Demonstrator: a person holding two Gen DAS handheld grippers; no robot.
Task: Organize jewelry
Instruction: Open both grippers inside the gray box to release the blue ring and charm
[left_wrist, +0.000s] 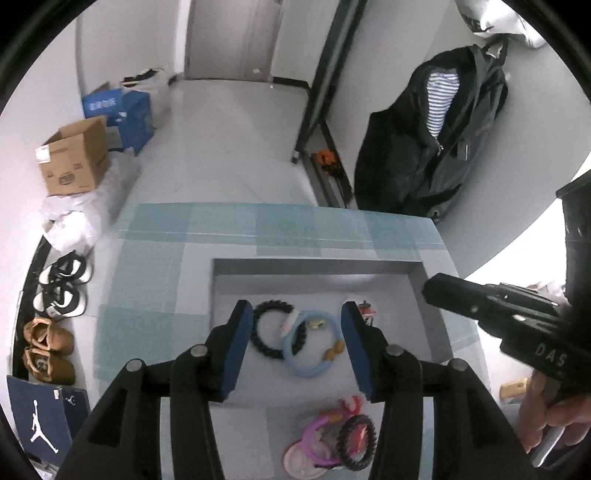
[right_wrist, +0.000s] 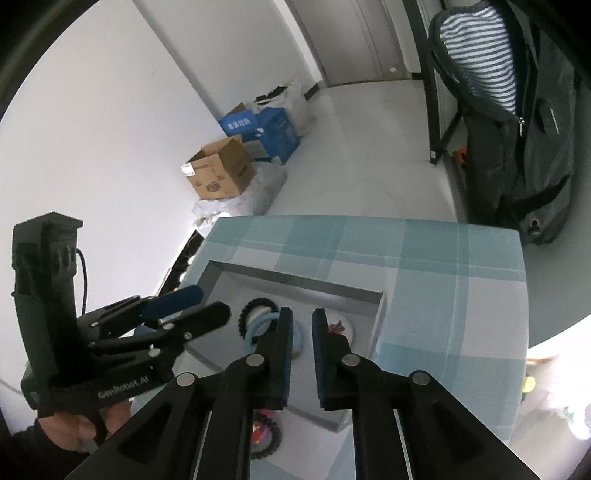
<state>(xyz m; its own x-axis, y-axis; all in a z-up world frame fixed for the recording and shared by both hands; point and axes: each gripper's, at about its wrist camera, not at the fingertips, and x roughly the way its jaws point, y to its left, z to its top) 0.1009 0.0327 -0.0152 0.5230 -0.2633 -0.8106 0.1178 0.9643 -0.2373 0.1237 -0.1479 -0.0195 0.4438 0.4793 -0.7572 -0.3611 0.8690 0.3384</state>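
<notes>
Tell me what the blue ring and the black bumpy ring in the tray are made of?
The light blue bracelet looks like smooth matte silicone or rubber: even colour, no glint. The black bracelet seems braided cord or beads, judging by its knobbly edge; too blurry to say which.

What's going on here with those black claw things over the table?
A person holds a two-finger gripper in each hand and is sorting bracelets into a grey tray on a checked table. The left gripper hangs open over the tray, holding nothing; a black bracelet and a blue bracelet already lie inside. The right gripper is open too. More bracelets wait on the table in front of the tray.
</notes>
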